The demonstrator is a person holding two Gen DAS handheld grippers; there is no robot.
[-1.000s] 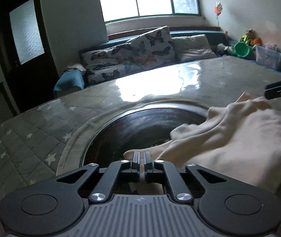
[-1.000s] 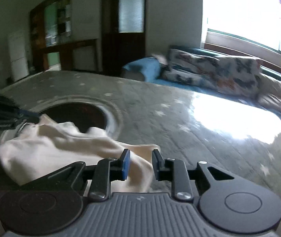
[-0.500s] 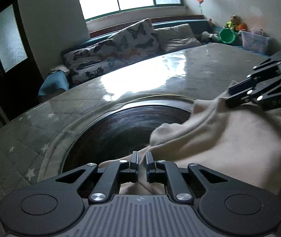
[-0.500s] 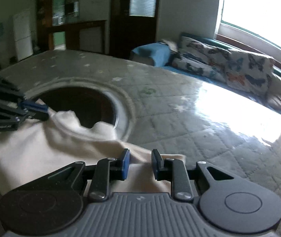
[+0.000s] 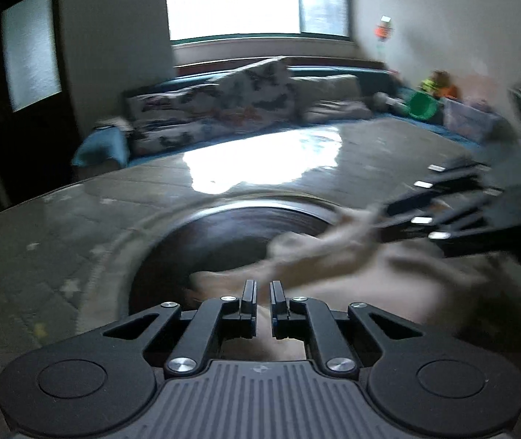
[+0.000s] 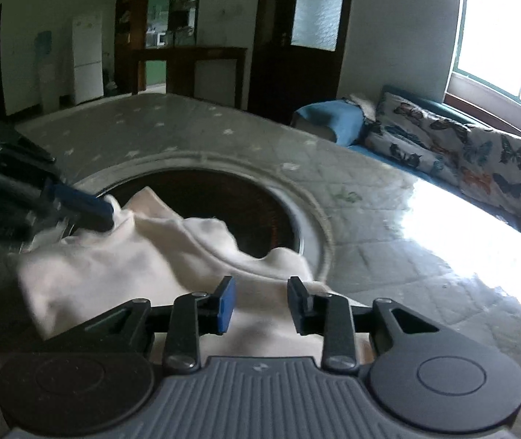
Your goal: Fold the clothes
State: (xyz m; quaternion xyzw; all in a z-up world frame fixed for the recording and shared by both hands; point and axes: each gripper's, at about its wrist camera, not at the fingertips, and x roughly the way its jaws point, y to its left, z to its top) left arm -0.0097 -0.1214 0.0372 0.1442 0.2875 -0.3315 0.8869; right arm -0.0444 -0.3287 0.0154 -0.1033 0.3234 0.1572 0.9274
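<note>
A cream garment (image 6: 132,256) lies crumpled on the star-quilted table (image 6: 370,237), partly over its dark round recess (image 6: 223,197). My left gripper (image 5: 263,300) is shut on a fold of the garment (image 5: 333,259) at its near edge; in the right wrist view the left gripper (image 6: 92,208) pinches a raised corner with blue pads. My right gripper (image 6: 261,305) is open, its fingers spread just above the garment's near edge. In the left wrist view the right gripper (image 5: 399,212) is blurred at the cloth's far edge.
A sofa with butterfly cushions (image 6: 461,157) runs under the window behind the table. A green bucket (image 5: 421,104) and toys sit at the back right. A dark door (image 5: 29,58) stands on the left. A white fridge (image 6: 86,58) stands far back.
The right gripper has moved in over the garment towards the left gripper and stays open. The left gripper keeps its hold, and the cloth has bunched up over the recess.
</note>
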